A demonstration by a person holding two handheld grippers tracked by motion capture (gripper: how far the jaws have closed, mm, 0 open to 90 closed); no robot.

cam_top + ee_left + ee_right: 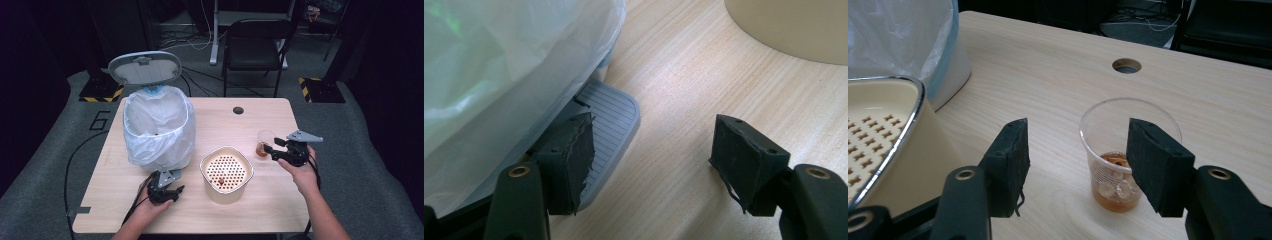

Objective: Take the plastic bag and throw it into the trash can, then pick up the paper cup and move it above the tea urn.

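My right gripper (pixel 1075 167) is wide open with the clear plastic cup (pixel 1120 165) sitting just ahead between the jaws, not touched yet. There's a bit of brownish liquid and some scraps in the bottom of it. I reckon this thing is super light and thin-walled, so it'll buckle if I clamp hard, and it's probably a little slippery too. Best bet is grabbing it mid-wall, below the rim, gently, and keeping it upright so nothing slops out.

The cream strainer bin with the perforated insert (pixel 226 172) is off to the left of that gripper. My left gripper (pixel 654 160) is open too, one jaw over the grey ribbed pedal (pixel 611 117) of the bag-lined trash can (pixel 157 127).
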